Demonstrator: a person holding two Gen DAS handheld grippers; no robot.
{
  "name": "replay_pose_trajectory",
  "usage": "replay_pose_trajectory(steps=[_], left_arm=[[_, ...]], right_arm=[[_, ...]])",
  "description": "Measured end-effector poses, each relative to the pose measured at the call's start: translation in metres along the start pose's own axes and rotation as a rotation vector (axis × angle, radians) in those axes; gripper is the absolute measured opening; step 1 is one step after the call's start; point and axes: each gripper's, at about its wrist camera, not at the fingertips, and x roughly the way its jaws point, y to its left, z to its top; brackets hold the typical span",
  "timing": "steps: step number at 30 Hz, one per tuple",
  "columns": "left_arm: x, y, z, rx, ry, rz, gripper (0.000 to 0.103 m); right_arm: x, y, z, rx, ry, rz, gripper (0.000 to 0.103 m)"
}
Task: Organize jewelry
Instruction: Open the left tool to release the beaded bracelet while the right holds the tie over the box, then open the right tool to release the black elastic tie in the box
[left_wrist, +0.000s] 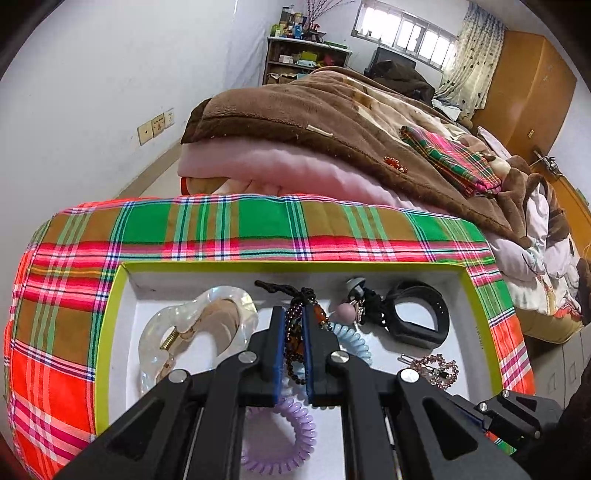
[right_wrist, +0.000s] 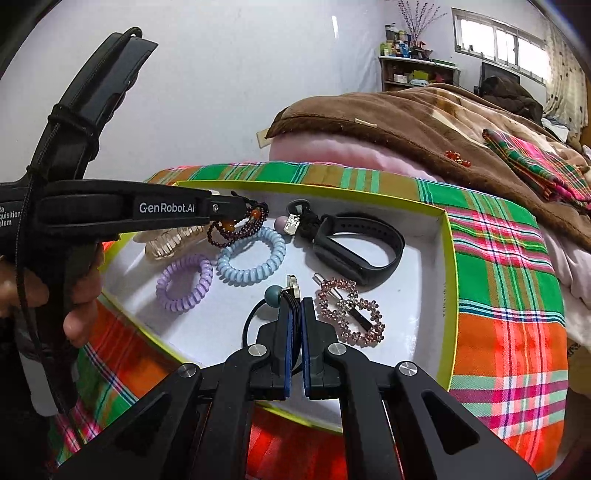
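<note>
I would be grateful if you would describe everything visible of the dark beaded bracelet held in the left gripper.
The beaded bracelet is a strand of small dark garnet-coloured beads in several loops, with a few larger orange beads and a black knotted cord at its top. The left gripper is shut on it, its blue pads pressing the strands from both sides. The loops hang slack below the fingertips, over the white floor of the box, beside the clear hair claw and above the blue coil hair tie. Whether it touches them is unclear.
</note>
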Motion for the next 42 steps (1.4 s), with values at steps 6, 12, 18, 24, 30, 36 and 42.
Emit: replay_pose_trajectory(steps=[6, 12, 18, 24, 30, 36, 42], left_arm=[[0.0010, 0.0011, -0.0015, -0.004, 0.004, 0.005, 0.010], [0.0027, 0.0026, -0.0030, -0.010, 0.014, 0.012, 0.010], [0.0042, 0.0027, -0.0041, -0.009, 0.021, 0.020, 0.012], [0.0056, 0.0024, -0.0036, -0.007, 0.019, 0.023, 0.018], [0.0050, 0.0026, -0.0042, -0.010, 0.019, 0.032, 0.023], [0.0039, 0.0013, -0.0047, -0.007, 0.017, 0.036, 0.030], [0.0015, 0.0021, -0.0044, -0.010, 0.020, 0.031, 0.036]], right_arm=[[0.0043, -0.0014, -0.0001, 0.002, 0.020, -0.017, 0.004], [0.0072, -0.0010, -0.0002, -0.005, 0.033, -0.024, 0.004], [0.0071, -0.0005, -0.0011, -0.007, 0.034, -0.028, 0.005], [0.0072, 0.0012, -0.0013, -0.016, 0.034, -0.034, 0.008], [0.0076, 0.0012, -0.0013, -0.018, 0.033, -0.038, 0.011], [0.0078, 0.0004, -0.0007, -0.017, 0.033, -0.045, 0.014], [0.0069, 0.0000, -0.0007, -0.015, 0.033, -0.043, 0.027]])
